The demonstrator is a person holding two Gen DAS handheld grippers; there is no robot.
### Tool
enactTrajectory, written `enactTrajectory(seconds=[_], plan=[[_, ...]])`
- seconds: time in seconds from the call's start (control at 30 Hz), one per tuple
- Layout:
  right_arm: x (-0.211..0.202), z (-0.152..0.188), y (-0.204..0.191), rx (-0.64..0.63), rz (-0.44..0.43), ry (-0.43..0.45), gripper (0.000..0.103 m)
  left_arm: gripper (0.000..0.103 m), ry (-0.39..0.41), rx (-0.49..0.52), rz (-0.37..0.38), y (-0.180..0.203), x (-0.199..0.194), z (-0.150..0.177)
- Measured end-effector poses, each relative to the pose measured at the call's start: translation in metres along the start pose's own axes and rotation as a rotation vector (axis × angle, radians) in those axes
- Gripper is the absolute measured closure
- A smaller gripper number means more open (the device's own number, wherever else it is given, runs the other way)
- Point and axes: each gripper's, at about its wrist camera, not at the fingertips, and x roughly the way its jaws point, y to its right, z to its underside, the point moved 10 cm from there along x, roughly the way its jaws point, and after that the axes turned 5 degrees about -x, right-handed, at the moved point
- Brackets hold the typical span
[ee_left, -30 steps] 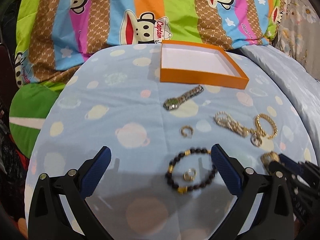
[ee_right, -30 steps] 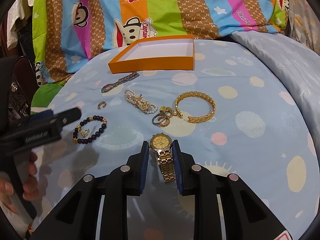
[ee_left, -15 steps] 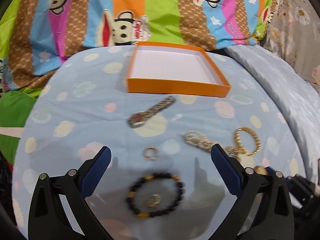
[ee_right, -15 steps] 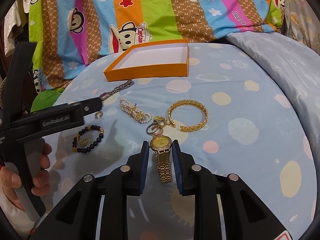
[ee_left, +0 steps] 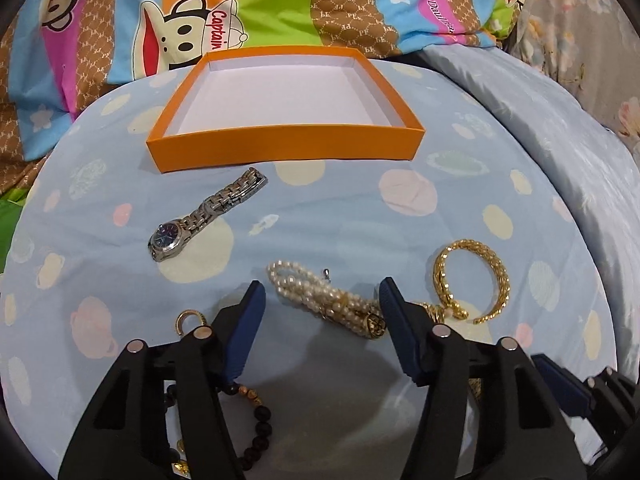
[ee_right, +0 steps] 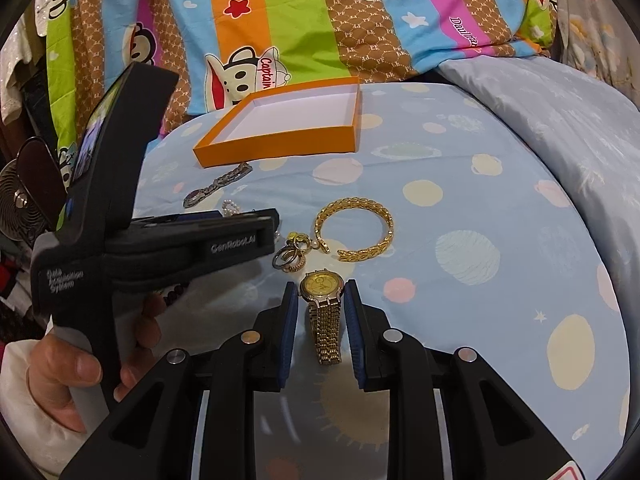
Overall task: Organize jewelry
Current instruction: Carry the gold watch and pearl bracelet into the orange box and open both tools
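Right tongs (ee_right: 319,312) clench the gold watch (ee_right: 324,312), dial away; left tongs (ee_left: 320,304), closing, straddle the slanted pearl bracelet (ee_left: 324,300).

Orange box (ee_left: 280,150) (white inside); pale-blue sheet (ee_left: 460,208) with pastel planets; gold bangle (ee_left: 472,280); cream pearl bracelet (ee_left: 320,294).

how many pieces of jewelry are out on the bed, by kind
watches: 2, silver watch, gold watch
bracelets: 3, pearl bracelet, gold bangle, bead bracelet
ring cluster: 1
small gold ring: 1
total: 7, counting the cluster as one
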Motion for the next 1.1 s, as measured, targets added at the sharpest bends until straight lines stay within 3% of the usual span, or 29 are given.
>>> enactTrajectory(seconds=[0.1,0.17,0.4,0.6,0.77,0.93,1.1], plan=[[0.003,0.000,-0.002,-0.002,-0.009,-0.006,0.081,0.065,0.001,0.005,0.026,-0.005,-0.007,0.004],[0.004,0.000,-0.004,-0.003,-0.014,-0.008,0.081,0.084,-0.007,0.001,0.062,-0.008,-0.011,0.006],[0.001,-0.007,-0.010,-0.004,-0.030,0.006,0.081,0.088,0.006,-0.021,0.103,-0.020,-0.021,0.004],[-0.009,-0.033,-0.013,-0.019,-0.045,0.041,0.081,0.088,0.074,-0.032,0.137,-0.026,-0.052,-0.026],[-0.013,-0.089,-0.015,-0.068,-0.065,0.109,0.081,0.088,0.133,-0.007,0.133,-0.030,-0.066,-0.070],[-0.006,-0.174,-0.019,-0.127,-0.059,0.209,0.081,0.088,0.212,0.027,0.077,-0.040,-0.062,-0.135],[0.045,-0.244,-0.017,-0.127,-0.071,0.202,0.081,0.088,0.212,0.025,0.055,-0.048,-0.025,-0.190]])
